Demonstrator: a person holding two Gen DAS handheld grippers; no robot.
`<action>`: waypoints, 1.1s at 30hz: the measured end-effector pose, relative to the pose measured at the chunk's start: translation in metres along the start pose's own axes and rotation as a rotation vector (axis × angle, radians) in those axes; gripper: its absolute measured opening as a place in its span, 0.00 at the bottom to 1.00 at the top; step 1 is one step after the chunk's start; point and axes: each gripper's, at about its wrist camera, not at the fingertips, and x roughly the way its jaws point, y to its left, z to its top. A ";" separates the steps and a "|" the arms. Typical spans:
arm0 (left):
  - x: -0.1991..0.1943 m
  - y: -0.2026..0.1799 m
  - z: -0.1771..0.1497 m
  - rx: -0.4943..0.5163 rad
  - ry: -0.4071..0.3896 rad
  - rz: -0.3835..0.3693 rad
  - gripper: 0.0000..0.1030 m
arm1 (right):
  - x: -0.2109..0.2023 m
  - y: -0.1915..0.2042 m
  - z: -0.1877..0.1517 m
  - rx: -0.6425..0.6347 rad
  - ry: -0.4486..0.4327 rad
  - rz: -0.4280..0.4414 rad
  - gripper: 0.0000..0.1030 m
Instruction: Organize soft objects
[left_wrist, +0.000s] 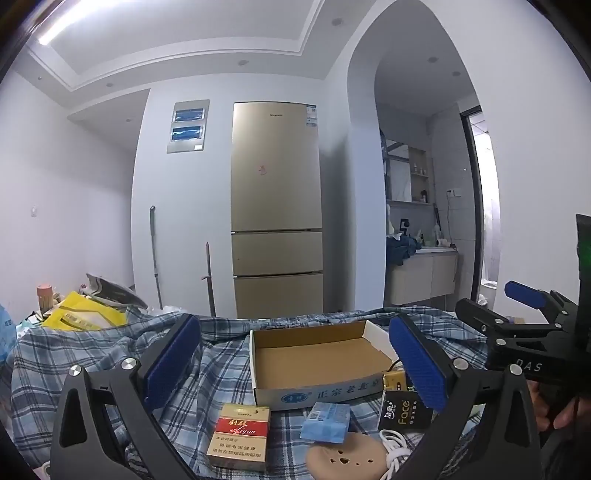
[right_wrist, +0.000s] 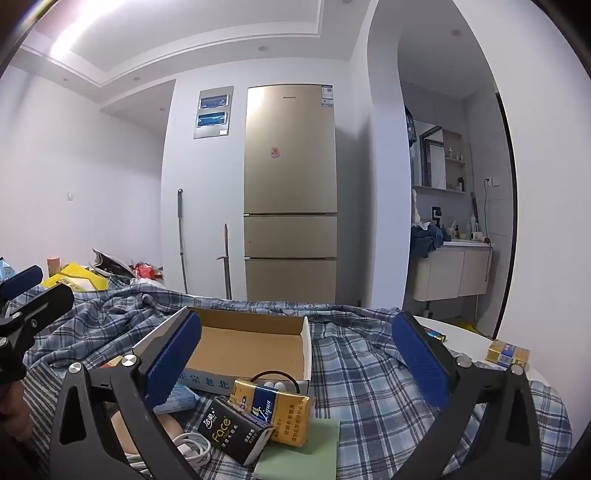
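Observation:
An empty cardboard box (left_wrist: 317, 354) (right_wrist: 251, 345) sits on a blue plaid cloth (left_wrist: 221, 369) (right_wrist: 362, 373). In front of it lie a red-gold cigarette pack (left_wrist: 238, 437), a blue tissue pack (left_wrist: 325, 421), a black "Face" tissue pack (left_wrist: 404, 410) (right_wrist: 232, 434), a yellow pack (right_wrist: 275, 410), a tan insole (left_wrist: 347, 458), a white cable (left_wrist: 397, 448) (right_wrist: 192, 448) and a green pad (right_wrist: 299, 448). My left gripper (left_wrist: 295, 363) is open and empty above the items. My right gripper (right_wrist: 295, 363) is open and empty; it also shows in the left wrist view (left_wrist: 517, 306).
A gold fridge (left_wrist: 277, 206) (right_wrist: 290, 192) stands behind the table. Yellow bags and clutter (left_wrist: 81, 314) lie at the far left. A yellow pack (right_wrist: 508, 352) lies on the white table edge (right_wrist: 469, 336) at right. A bathroom opens at right.

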 end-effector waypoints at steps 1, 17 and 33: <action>0.000 -0.002 0.001 0.003 -0.001 -0.001 1.00 | 0.000 0.000 0.000 0.000 0.000 0.000 1.00; 0.006 0.003 0.001 0.006 0.016 -0.022 1.00 | -0.001 -0.001 0.001 0.000 -0.002 -0.002 1.00; 0.008 0.004 0.001 0.002 0.026 -0.019 1.00 | 0.000 -0.004 0.000 0.009 0.004 -0.008 1.00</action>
